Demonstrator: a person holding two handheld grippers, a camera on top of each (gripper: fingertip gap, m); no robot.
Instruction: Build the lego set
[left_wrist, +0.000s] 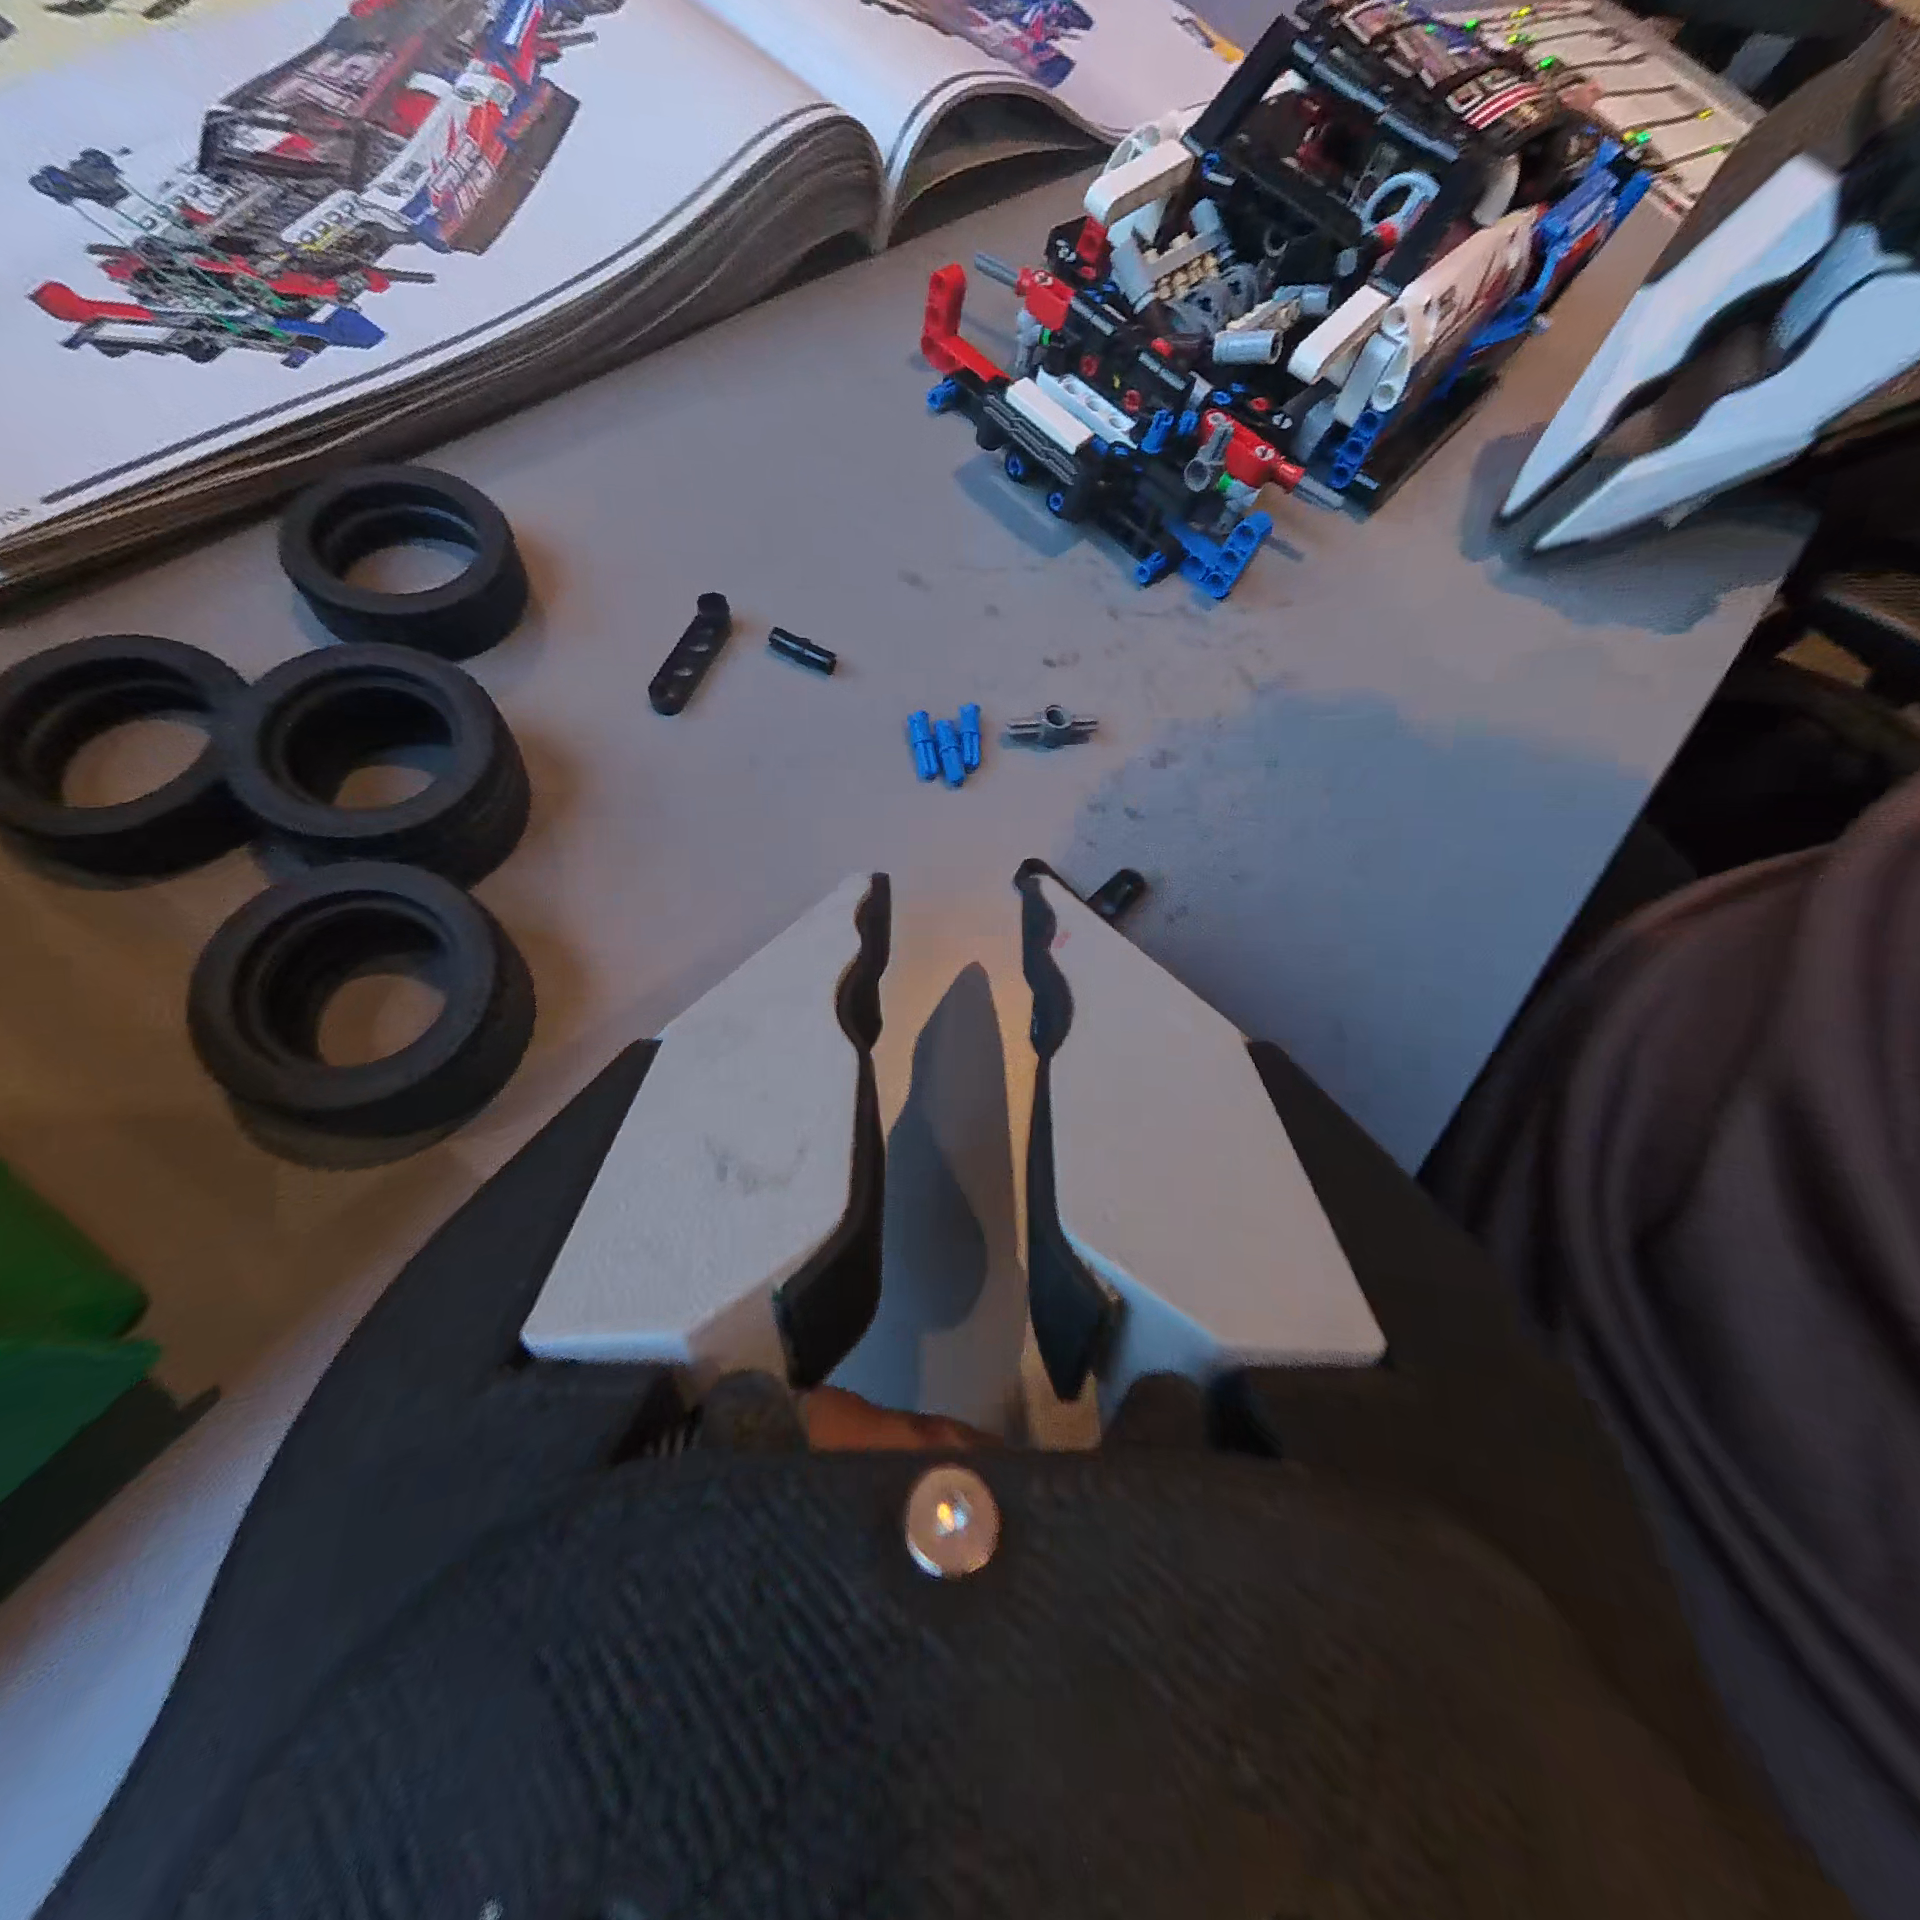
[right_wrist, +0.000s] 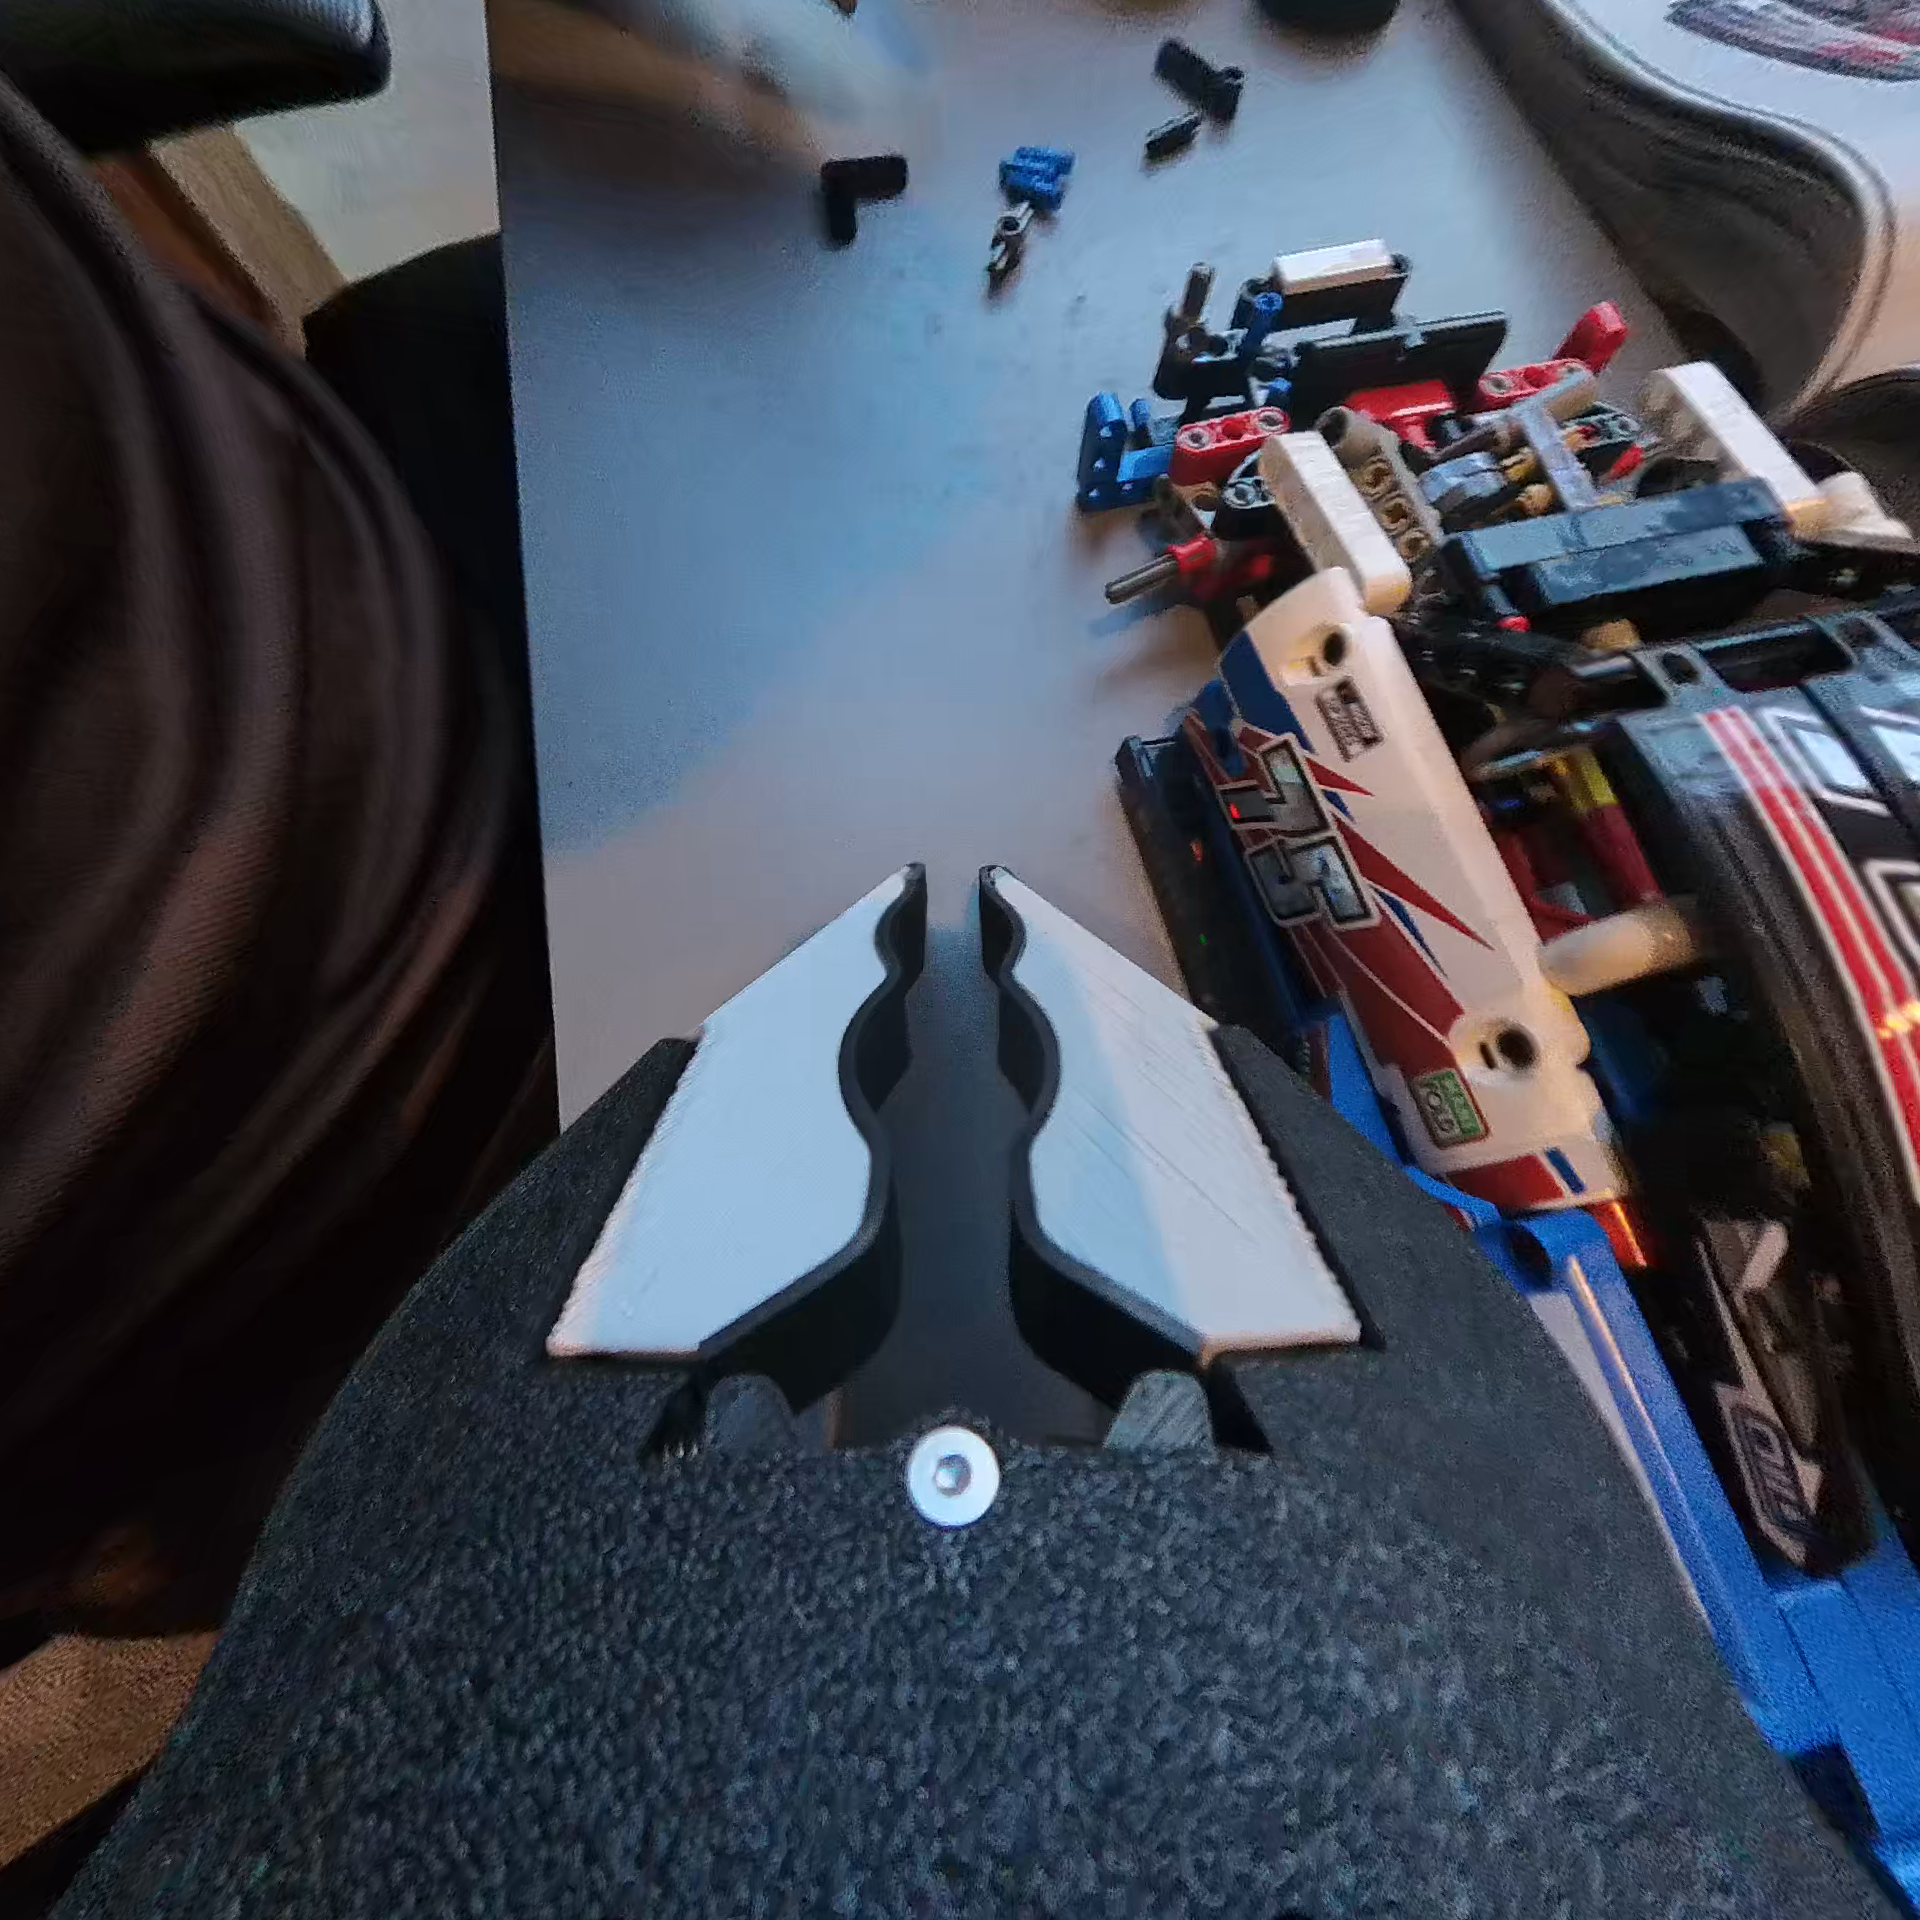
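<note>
A part-built lego car (left_wrist: 1299, 312), black, white, red and blue, stands at the back right of the grey table (left_wrist: 727, 831); in the right wrist view it fills the right side (right_wrist: 1507, 831). Loose parts lie in front of it: a black beam (left_wrist: 691, 652), a black pin (left_wrist: 802, 651), three blue pins (left_wrist: 943, 743), a grey connector (left_wrist: 1051, 727). My left gripper (left_wrist: 951, 878) is open and empty, just short of them. A small black piece (left_wrist: 1117, 888) lies by its right fingertip. My right gripper (right_wrist: 951, 873) is almost shut, empty, left of the car.
Several black tyres (left_wrist: 364, 997) lie at the left. The open instruction book (left_wrist: 416, 208) lies at the back left. A green object (left_wrist: 62, 1351) sits at the left edge. The table edge (right_wrist: 520, 623) and a person's dark clothing (left_wrist: 1714, 1299) are close on the right. About 25 cm separates my left fingertips from my right. The small black piece (left_wrist: 1117, 888) lies some 4 cm from my left tips, 20 cm from my right tips. It is also in sight in the right wrist view (right_wrist: 843, 212). The grey connector (left_wrist: 1051, 727) is about 6 cm from my left fingertips and 20 cm from my right. Seen from the right wrist view (right_wrist: 1004, 240) as well.
</note>
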